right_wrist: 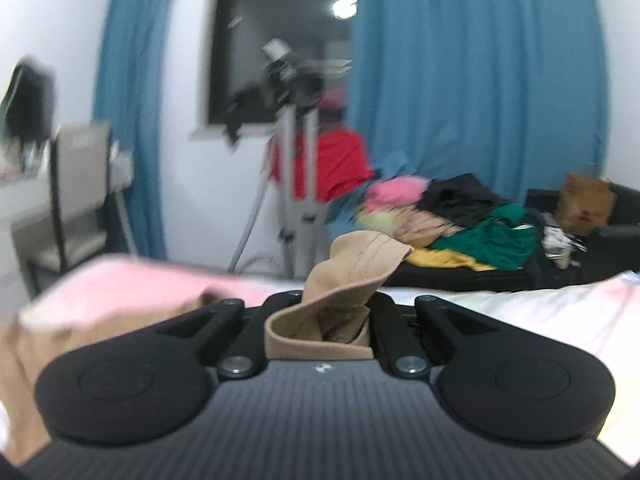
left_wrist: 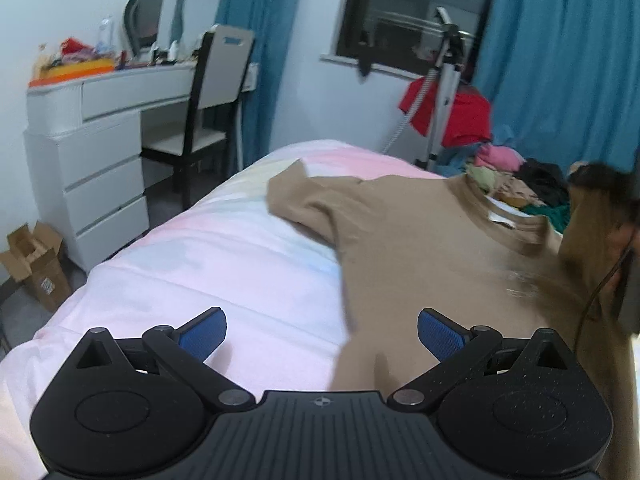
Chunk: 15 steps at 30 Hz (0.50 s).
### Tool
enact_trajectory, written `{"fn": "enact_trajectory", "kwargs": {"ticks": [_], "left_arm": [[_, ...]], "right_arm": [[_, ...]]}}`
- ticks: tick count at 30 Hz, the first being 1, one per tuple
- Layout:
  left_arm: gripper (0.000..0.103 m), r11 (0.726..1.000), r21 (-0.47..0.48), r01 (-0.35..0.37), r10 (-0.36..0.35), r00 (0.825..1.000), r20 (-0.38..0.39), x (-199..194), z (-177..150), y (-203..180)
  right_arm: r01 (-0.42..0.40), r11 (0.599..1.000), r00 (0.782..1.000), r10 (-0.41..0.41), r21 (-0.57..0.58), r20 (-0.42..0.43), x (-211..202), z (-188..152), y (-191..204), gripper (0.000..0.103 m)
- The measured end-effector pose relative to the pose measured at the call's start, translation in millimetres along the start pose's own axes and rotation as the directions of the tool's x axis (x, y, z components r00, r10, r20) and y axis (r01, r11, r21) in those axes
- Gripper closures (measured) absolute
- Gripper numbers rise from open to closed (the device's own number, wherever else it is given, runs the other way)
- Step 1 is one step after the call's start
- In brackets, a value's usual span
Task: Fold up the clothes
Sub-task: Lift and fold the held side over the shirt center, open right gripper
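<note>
Bottom centre of its own view, right tool (right_wrist: 320, 320) clenched on a bunched fold of the tan T-shirt (left_wrist: 420, 240), left tool (left_wrist: 322, 334) released w/ blue pads wide apart over the pink bed (left_wrist: 240, 256), shirt spread centre-right, clothes pile (right_wrist: 452, 220) beyond at right.

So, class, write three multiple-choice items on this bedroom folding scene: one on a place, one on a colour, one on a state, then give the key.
1. Where does the tan shirt lie?
A. on the bed
B. on the chair
C. on the floor

2. What colour are the curtains?
A. red
B. blue
C. white

3. How do the grippers stand?
A. both open
B. both shut on cloth
C. left gripper open, right gripper shut on the shirt

Key: 1 A, the shirt is spread on the pink cover; 2 B, blue drapes flank the window; 3 C, left pads apart and empty, tan cloth pinched in the right.
</note>
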<state>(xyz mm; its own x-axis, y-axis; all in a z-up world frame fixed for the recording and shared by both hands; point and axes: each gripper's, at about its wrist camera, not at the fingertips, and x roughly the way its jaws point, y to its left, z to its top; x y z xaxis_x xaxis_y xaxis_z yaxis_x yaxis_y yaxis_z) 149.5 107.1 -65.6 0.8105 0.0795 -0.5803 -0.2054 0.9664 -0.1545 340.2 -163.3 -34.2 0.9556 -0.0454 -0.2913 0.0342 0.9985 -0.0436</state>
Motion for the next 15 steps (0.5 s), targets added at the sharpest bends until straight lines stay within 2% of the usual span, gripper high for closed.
{"fn": "enact_trajectory", "kwargs": {"ticks": [5, 7, 8, 9, 10, 11, 15], "left_arm": [[0.000, 1.000, -0.014, 0.013, -0.014, 1.000, -0.027, 19.2, -1.4, 8.7], [0.000, 1.000, -0.002, 0.017, -0.017, 0.999, -0.037, 25.4, -4.2, 6.8], [0.000, 1.000, -0.001, 0.023, -0.023, 0.999, -0.042, 27.9, -5.4, 6.1], [0.000, 1.000, 0.000, 0.028, -0.028, 0.999, -0.046, 30.0, -6.4, 4.9], [0.000, 0.999, 0.000, 0.033, -0.033, 0.998, -0.049, 31.7, -7.1, 3.3], [0.000, 0.999, 0.000, 0.038, -0.038, 0.998, -0.052, 33.3, -7.8, 1.7], [0.000, 0.999, 0.006, 0.047, -0.046, 0.998, -0.052, 32.4, -8.7, -2.3]], "right_arm": [[-0.031, 0.997, 0.993, 0.023, -0.065, -0.120, 36.8, -27.7, 43.9, 0.096], [-0.041, 0.998, 0.989, 0.034, -0.049, -0.147, 43.4, -32.7, 46.1, 0.090], [-0.054, 0.998, 0.986, 0.048, -0.033, -0.162, 43.9, -34.2, 45.0, 0.067], [-0.068, 0.998, 0.983, 0.065, -0.017, -0.172, 43.3, -35.5, 43.4, 0.051], [-0.086, 0.996, 0.983, 0.085, 0.001, -0.164, 38.9, -35.3, 40.7, 0.025], [-0.103, 0.995, 0.983, 0.104, 0.011, -0.152, 33.4, -33.8, 39.9, 0.016], [-0.141, 0.989, 0.978, 0.147, 0.052, -0.147, 1.3, -24.3, 30.0, 0.018]]}}
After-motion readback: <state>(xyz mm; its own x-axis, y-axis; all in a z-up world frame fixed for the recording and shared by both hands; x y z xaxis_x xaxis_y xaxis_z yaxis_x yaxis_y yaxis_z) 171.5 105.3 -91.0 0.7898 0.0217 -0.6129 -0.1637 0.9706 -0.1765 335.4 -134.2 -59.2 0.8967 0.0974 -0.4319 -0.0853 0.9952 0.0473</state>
